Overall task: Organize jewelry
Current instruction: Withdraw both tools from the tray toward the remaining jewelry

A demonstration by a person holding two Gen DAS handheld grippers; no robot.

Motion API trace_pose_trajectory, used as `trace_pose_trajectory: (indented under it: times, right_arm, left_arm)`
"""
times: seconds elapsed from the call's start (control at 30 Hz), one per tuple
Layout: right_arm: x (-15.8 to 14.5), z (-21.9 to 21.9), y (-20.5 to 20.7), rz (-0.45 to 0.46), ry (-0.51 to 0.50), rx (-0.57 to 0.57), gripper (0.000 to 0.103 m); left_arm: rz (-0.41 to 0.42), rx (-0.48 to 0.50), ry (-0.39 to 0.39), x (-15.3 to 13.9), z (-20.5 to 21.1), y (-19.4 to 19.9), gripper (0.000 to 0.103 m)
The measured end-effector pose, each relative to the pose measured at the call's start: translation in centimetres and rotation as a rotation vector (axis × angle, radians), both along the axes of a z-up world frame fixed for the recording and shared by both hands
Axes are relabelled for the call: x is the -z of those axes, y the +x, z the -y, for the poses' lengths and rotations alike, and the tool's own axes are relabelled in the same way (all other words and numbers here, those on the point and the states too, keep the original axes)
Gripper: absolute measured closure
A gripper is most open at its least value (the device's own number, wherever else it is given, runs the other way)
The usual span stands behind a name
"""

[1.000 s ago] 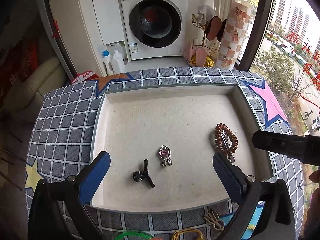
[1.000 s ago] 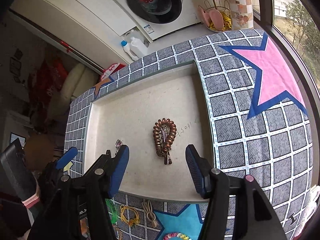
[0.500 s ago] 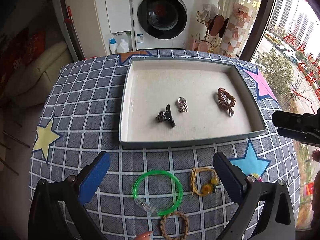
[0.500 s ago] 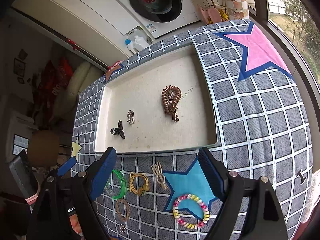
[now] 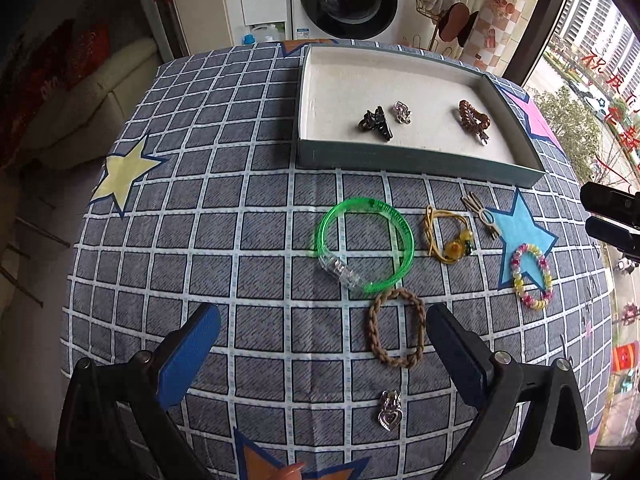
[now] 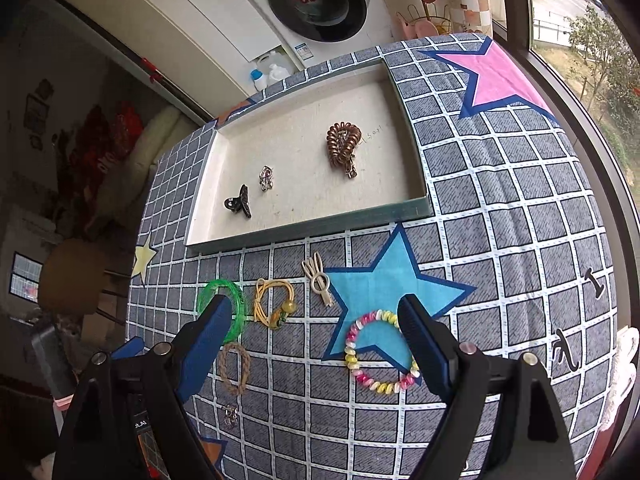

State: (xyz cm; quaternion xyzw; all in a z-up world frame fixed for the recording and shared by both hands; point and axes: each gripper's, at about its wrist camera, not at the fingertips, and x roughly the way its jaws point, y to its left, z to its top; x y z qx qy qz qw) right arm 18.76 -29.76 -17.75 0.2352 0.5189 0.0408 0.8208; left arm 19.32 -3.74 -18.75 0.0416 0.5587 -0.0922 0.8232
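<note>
A shallow box tray (image 5: 420,160) holds a black claw clip (image 5: 376,122), a silver charm (image 5: 401,112) and a brown coil hair tie (image 5: 474,118). In front of it on the checked cloth lie a green bangle (image 5: 364,244), a yellow cord bracelet (image 5: 448,236), a beige rabbit clip (image 5: 482,214), a pastel bead bracelet (image 6: 380,352), a brown braided bracelet (image 5: 396,332) and a silver heart pendant (image 5: 390,410). My left gripper (image 5: 320,320) hangs open and empty beside the braided bracelet. My right gripper (image 6: 316,312) is open wide, empty, with the pastel bracelet by its right finger.
The cloth-covered table (image 6: 520,200) drops away on every side. A washing machine (image 5: 348,0) and bottles (image 6: 268,74) stand beyond it, a pale sofa (image 5: 100,92) is at the left, a window (image 6: 592,40) at the right. A fingertip (image 5: 292,470) shows at the bottom edge.
Both grippers have drawn back from over the tray to the near part of the table, bringing the loose pieces on the cloth into view. The right jaws have spread wider.
</note>
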Motion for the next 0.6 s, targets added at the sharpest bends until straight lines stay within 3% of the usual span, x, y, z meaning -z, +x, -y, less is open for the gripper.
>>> trace_pose_trajectory:
  times: [0.6]
  right_arm:
    - [4.0, -1.3, -6.1, -0.194, -0.088, -0.019, 0.016]
  left_arm:
    - [-0.100, -0.032, -0.013, 3.1, -1.6, -3.3, 0.000]
